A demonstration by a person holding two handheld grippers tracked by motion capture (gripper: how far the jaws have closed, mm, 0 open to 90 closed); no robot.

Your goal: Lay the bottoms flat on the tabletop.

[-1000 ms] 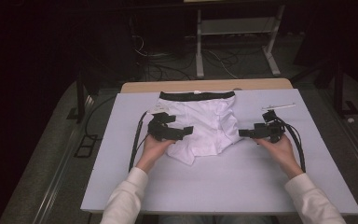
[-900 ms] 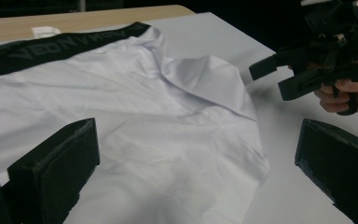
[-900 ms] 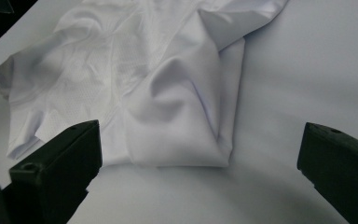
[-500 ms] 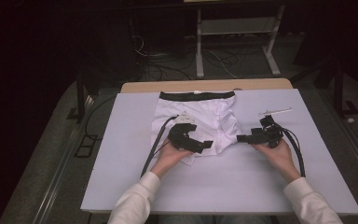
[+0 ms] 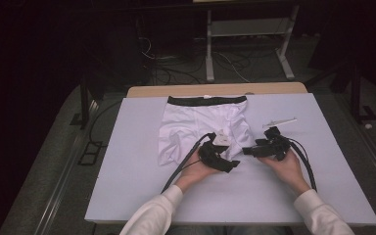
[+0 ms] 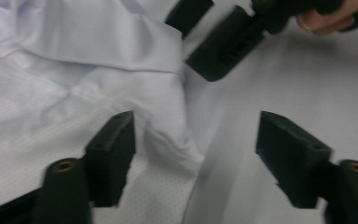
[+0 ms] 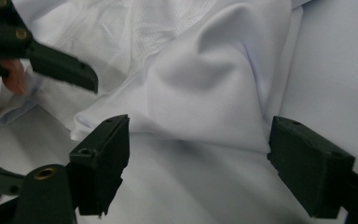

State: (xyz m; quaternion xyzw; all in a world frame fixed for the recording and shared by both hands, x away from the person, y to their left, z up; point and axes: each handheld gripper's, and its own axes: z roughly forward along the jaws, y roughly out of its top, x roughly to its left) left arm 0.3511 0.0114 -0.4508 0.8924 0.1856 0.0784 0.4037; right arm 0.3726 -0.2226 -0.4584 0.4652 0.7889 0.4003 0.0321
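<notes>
Pale lavender desk (image 5: 127,161) under dim light, dark floor and cables behind, and on its far half lie the white boxer shorts (image 5: 191,127), black waistband (image 5: 206,100) flat along the far edge, legs pointing toward the person. Compared with a second ago, the left tongs (image 5: 231,165) have swung in from the left leg to the near hem at the middle of the garment; the right tongs (image 5: 247,151) have only crept a little toward that same hem. Both pairs now sit close together at the right leg opening.

Fabric looks rumpled: the right leg is folded over itself into a soft peaked ridge, and a mesh-textured panel shows beside the smooth cloth. The left leg lies flatter.

Left tongs: jaws apart and just been closing, one jaw over the hem corner (image 6: 186,156), the other over bare desk, cloth between them but not pinched. Right tongs: jaws apart too, also just been closing, the folded hem (image 7: 205,126) lying just beyond the tips, not squeezed. A thin white strip (image 5: 279,120) lies on the desk beyond the right hand (image 5: 286,169).
</notes>
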